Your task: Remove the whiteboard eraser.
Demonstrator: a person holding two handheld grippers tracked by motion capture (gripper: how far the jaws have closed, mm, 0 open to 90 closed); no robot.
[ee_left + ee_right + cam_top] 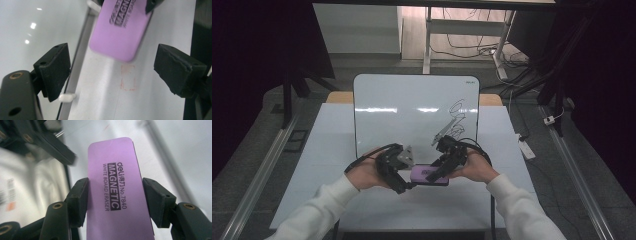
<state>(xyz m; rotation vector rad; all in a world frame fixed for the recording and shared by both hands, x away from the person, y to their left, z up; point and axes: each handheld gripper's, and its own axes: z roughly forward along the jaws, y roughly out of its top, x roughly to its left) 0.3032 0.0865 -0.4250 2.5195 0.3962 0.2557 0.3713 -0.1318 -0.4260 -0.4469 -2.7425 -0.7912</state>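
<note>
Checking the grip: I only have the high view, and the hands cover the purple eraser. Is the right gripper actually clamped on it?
Observer: Yes. In the right gripper view, the right gripper has a pad pressed on each long edge of the purple eraser.
Operator: Left one gripping too?
Observer: No. The left gripper is open. Its pads stand apart, clear of the eraser's end.
Operator: Any marks on the surface near it?
Observer: One. The left gripper view shows a faint red rectangle on the white table, just beyond the eraser's end.
</note>
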